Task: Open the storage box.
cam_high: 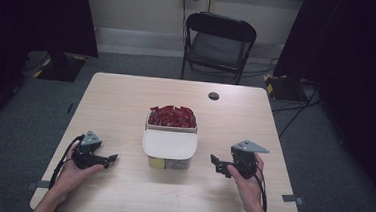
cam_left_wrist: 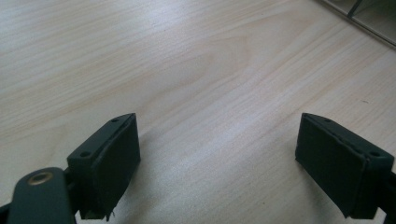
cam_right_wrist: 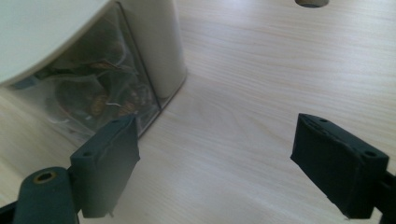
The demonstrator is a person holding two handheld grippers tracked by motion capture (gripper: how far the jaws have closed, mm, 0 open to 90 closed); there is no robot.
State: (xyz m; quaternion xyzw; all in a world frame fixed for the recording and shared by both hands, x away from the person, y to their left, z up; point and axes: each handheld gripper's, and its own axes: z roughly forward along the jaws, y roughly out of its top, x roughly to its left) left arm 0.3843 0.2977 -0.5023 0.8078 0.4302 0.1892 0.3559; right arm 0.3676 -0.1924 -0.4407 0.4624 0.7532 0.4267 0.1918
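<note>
Lidded container [cam_high: 169,150] on table [cam_high: 126,101], between left gripper [cam_high: 113,158] and right gripper [cam_high: 213,160], fingers wide apart, empty.

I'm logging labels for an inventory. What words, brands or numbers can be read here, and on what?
None can be read.
Red packets in the box: any print too small to read.
Lid: blank.
Bags behind the clear wall: no legible text.
</note>
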